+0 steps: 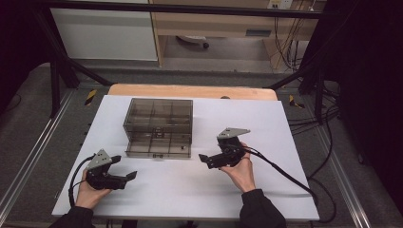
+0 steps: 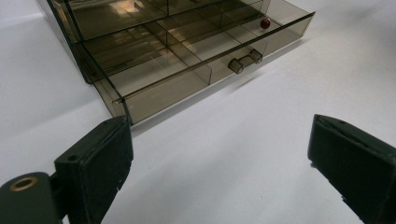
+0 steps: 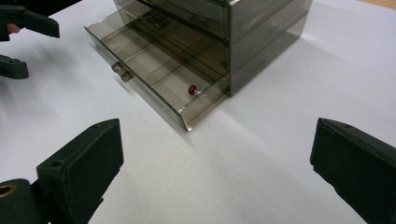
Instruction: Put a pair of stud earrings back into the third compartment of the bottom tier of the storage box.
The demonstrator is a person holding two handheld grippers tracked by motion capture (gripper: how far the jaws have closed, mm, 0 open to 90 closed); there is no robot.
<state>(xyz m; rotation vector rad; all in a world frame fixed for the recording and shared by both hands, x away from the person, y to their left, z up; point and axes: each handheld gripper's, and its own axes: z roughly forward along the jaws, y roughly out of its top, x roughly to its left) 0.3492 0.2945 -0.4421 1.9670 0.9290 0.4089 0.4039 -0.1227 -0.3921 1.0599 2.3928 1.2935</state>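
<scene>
R gripper (image 3: 212, 163) sits nearest the lens, jaws spread wide, nothing between; L gripper (image 1: 124, 176) likewise spread & empty. Smoky plastic drawer box (image 1: 159, 124) stands mid-table, bottom drawer (image 3: 154, 88) pulled out toward the person. Small red bead-like item (image 3: 192, 89) lies in the drawer's end compartment on the R gripper's side, so R is nearer; L sits off the opposite front corner. Drawer's long axis runs across the table, handle (image 2: 244, 60) at mid-front. Tinted walls blur the upper compartments; what the red item is, can't tell.
</scene>
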